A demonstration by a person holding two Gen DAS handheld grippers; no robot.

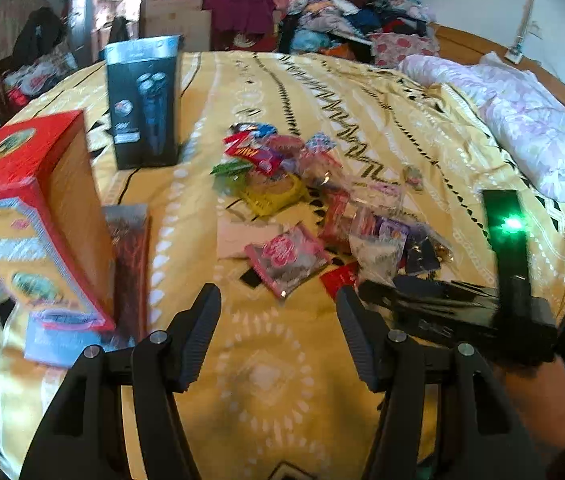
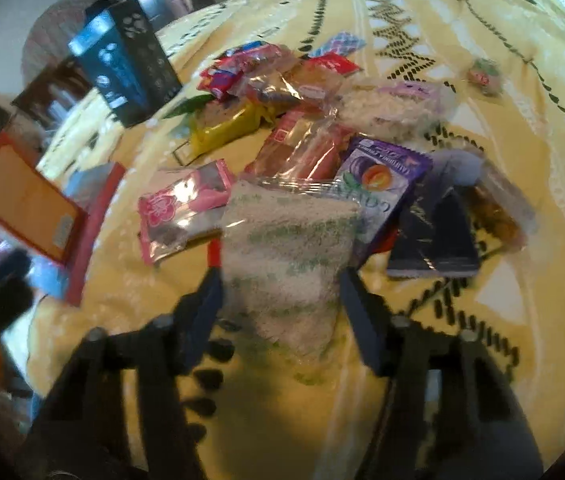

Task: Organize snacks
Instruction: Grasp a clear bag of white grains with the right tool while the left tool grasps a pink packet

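Note:
A pile of wrapped snacks [image 1: 314, 208] lies on the yellow patterned bedspread [image 1: 274, 376]. My left gripper [image 1: 278, 300] is open and empty, just short of a pink packet [image 1: 286, 260]. My right gripper [image 2: 280, 284] is open, its jaws on either side of a white-and-green speckled packet [image 2: 286, 256]. I cannot tell whether the fingers touch it. Beside it lie a pink packet [image 2: 182, 208], a purple packet [image 2: 382, 184], a dark packet [image 2: 434, 236] and a yellow packet [image 2: 230, 128]. The right gripper also shows in the left wrist view [image 1: 386, 292].
A red box [image 1: 30, 216] lies on its side at the left, open toward the snacks. A black shaver box [image 1: 142, 100] stands behind it. A folded pink quilt [image 1: 522, 120] lies at the right. Clothes are heaped at the bed's far end [image 1: 342, 12].

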